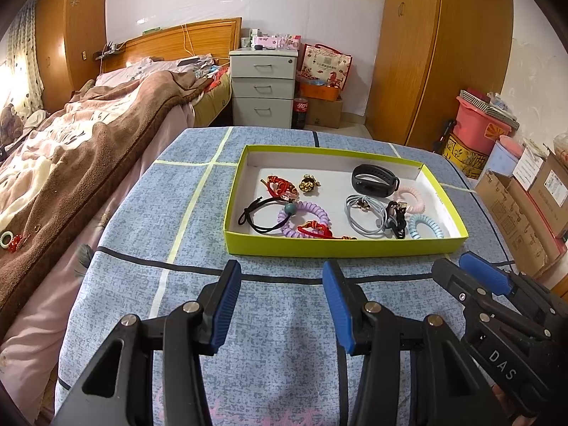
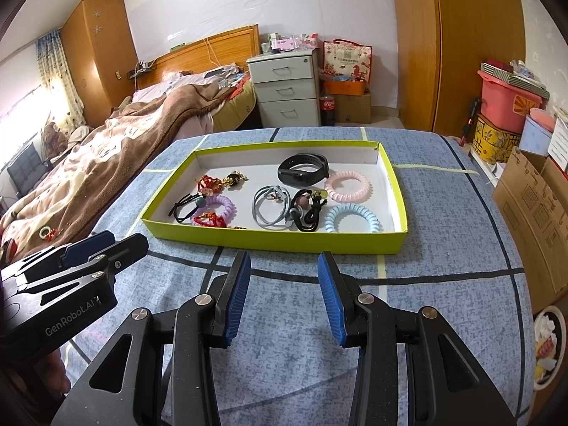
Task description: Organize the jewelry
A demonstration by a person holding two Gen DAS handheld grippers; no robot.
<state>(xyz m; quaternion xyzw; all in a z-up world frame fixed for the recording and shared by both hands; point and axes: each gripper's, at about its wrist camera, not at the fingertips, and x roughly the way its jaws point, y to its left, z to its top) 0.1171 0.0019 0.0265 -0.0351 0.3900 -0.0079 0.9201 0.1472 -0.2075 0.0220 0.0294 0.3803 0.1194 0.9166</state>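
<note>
A yellow-green shallow box sits on the blue cloth table. It holds a black wristband, pink coil tie, blue coil tie, purple coil tie, grey hair ties, black elastic, red cords and gold bells. My left gripper is open and empty, just short of the box. My right gripper is open and empty beside it, also seen in the left wrist view.
A bed with a brown blanket lies left of the table; a small ring and red trinket lie on it. White drawers stand behind. Cardboard boxes and a pink tub stand at right.
</note>
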